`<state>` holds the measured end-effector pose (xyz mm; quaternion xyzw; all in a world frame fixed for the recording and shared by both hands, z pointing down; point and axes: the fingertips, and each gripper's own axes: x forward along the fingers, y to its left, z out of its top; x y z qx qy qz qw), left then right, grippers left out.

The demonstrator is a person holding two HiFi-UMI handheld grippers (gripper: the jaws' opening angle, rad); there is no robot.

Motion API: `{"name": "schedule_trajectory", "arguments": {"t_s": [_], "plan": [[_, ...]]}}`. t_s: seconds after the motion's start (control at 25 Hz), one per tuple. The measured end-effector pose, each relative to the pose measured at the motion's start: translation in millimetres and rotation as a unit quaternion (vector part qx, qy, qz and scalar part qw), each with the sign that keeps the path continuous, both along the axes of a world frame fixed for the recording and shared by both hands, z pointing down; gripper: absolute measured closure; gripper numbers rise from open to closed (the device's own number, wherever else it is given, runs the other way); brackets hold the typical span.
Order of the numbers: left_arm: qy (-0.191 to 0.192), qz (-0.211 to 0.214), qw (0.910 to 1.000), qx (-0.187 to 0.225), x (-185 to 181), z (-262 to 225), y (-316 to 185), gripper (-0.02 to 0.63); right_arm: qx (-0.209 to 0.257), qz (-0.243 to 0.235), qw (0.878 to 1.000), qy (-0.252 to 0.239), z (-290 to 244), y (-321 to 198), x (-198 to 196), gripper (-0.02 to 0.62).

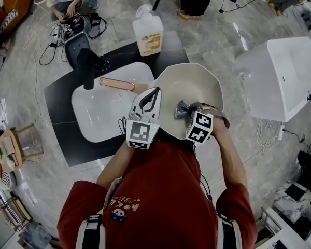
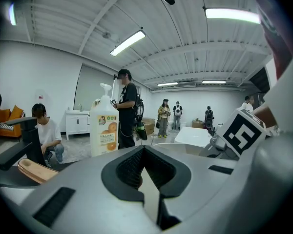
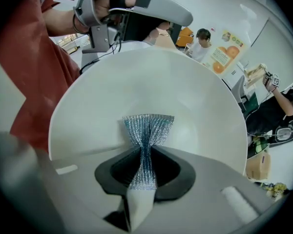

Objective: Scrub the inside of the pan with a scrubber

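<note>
The scrubber (image 3: 147, 126) is soft, light mesh, floppy enough that it's squashed at the waist and fanned at the tip, so a short, tight hold is probably needed. It's held inside the pan (image 3: 195, 96), which looks stiff, smooth and likely slippery. The right gripper (image 3: 145, 160) is clamped on it and angled down into the bowl. The pan's rim is pinched by the closed left gripper (image 2: 145, 167), beside the sink (image 1: 101, 115).
</note>
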<state>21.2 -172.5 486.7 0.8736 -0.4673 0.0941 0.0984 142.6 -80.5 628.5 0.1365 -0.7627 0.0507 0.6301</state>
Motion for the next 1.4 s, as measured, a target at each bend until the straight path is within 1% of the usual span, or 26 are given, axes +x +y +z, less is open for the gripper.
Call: {"name": "schedule_trajectory", "arguments": {"t_s": [0.28, 0.52, 0.72, 0.88, 1.04, 1.2, 1.4], "plan": [[-0.001, 0.003, 1.0000, 0.000, 2.1, 0.0, 1.0, 0.601, 0.046, 0.040, 0.997, 0.038, 1.8, -40.6, 31.0, 0.511], [-0.008, 0.004, 0.9999, 0.004, -0.3, -2.5, 0.4, 0.601, 0.082, 0.079, 0.993, 0.027, 3.5, -79.7, 33.0, 0.511], [-0.010, -0.001, 0.9999, 0.009, -3.3, -5.3, -1.6, 0.601, 0.114, 0.106, 0.988, 0.005, 5.4, -112.5, 22.0, 0.511], [-0.009, -0.001, 0.9999, 0.008, -3.9, -5.6, -0.6, 0.601, 0.121, 0.088, 0.989, -0.008, 5.6, -116.6, 0.9, 0.511], [-0.008, -0.003, 0.9999, 0.008, -4.4, -5.7, -1.4, 0.601, 0.120, 0.058, 0.991, -0.005, 5.4, -107.0, -13.6, 0.511], [-0.006, -0.002, 0.9999, 0.009, -4.1, -5.4, -2.2, 0.601, 0.092, 0.040, 0.995, -0.009, 5.3, -80.1, -22.6, 0.511], [-0.003, 0.000, 1.0000, 0.008, -1.7, -5.1, -3.4, 0.601, 0.074, 0.015, 0.997, -0.002, 2.9, -45.1, -29.4, 0.512]]}}
